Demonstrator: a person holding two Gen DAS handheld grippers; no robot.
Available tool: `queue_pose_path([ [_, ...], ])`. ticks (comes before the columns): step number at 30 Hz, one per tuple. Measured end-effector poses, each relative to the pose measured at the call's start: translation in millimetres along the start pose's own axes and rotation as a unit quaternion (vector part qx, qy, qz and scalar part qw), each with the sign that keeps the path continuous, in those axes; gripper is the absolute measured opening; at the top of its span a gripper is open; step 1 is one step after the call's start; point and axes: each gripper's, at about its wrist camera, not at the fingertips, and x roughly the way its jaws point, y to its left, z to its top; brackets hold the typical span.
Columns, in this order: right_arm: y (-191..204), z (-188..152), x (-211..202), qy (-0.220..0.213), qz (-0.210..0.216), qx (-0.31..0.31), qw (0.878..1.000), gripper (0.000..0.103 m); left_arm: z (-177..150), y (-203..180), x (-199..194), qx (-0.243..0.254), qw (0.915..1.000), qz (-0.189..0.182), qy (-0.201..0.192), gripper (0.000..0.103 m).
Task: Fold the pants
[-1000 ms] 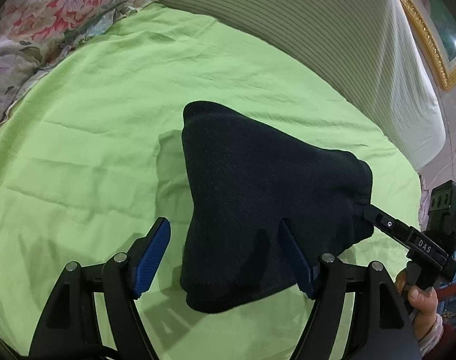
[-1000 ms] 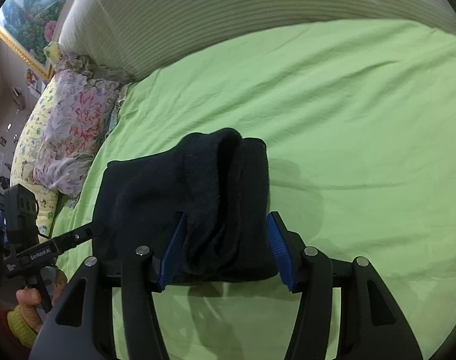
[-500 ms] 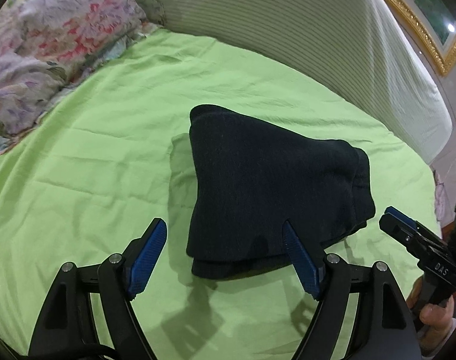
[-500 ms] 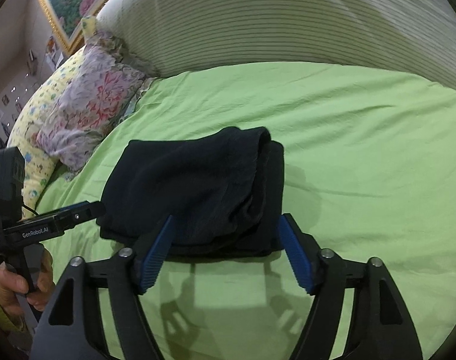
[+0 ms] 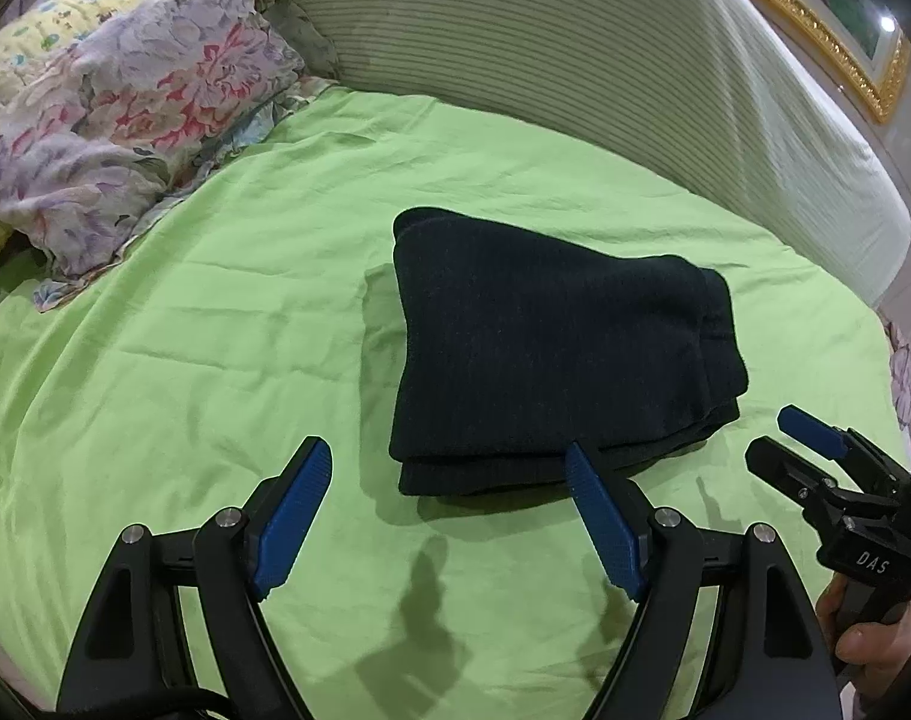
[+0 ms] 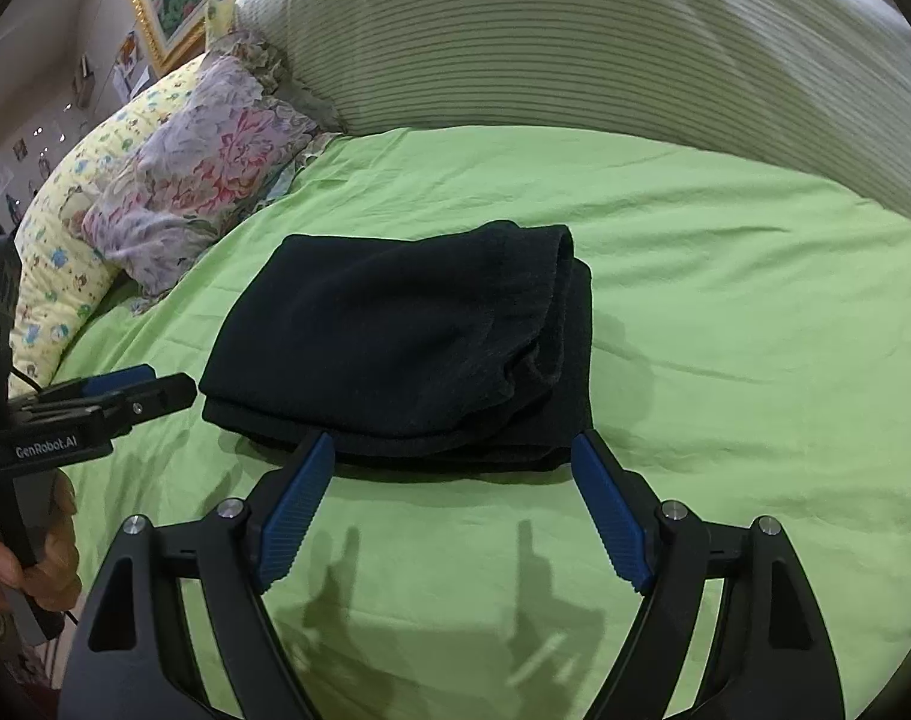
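- Left wrist view, nearest first: my left gripper (image 5: 443, 471), black-framed with ribbed blue pads, stands with its jaws wide apart and nothing between them; one pad tip sits just at the near edge of the cloth, and I cannot tell if it touches.
- Right wrist view: my right gripper (image 6: 452, 456) is likewise spread apart and empty, poised just short of the same near edge.
- Just beyond both tools lie the dark navy knitted pants (image 5: 551, 354), folded into a compact stacked rectangle and resting flat on the wrinkled lime-green bedsheet (image 5: 215, 324), about mid-bed.
- Layered edges show along the near side and at the right end, where the bundle bulges thicker; by my reading the fold looks essentially done.
- Handling, as I judge it: the fabric looks soft, thick and limp, light enough for one tool, not slippery against ribbed pads, yet apt to slump open if lifted by one layer.
- Any further grip should take every layer together at a near corner, with each tool on its own corner.
- Farther back, a floral pink-and-lilac pillow (image 5: 113, 132) sits at the left.
- A pale green ribbed headboard cushion (image 5: 575, 78) closes the scene behind.
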Motion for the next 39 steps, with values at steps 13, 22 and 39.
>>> queue_pose_path([
  [13, 20, -14, -10, -0.046, -0.036, -0.072, 0.996, 0.082, -16, -10, -16, 0.025, 0.9984, 0.022, -0.046, 0.081],
  [22, 17, -20, -1, -0.076, -0.038, -0.064, 0.994, 0.082, -32, -14, -2, 0.03, 0.9977, 0.043, -0.042, 0.084],
  [39, 13, -23, 16, -0.065, -0.025, -0.059, 0.996, 0.083, -34, -27, 14, 0.046, 0.9975, 0.04, -0.034, 0.085],
])
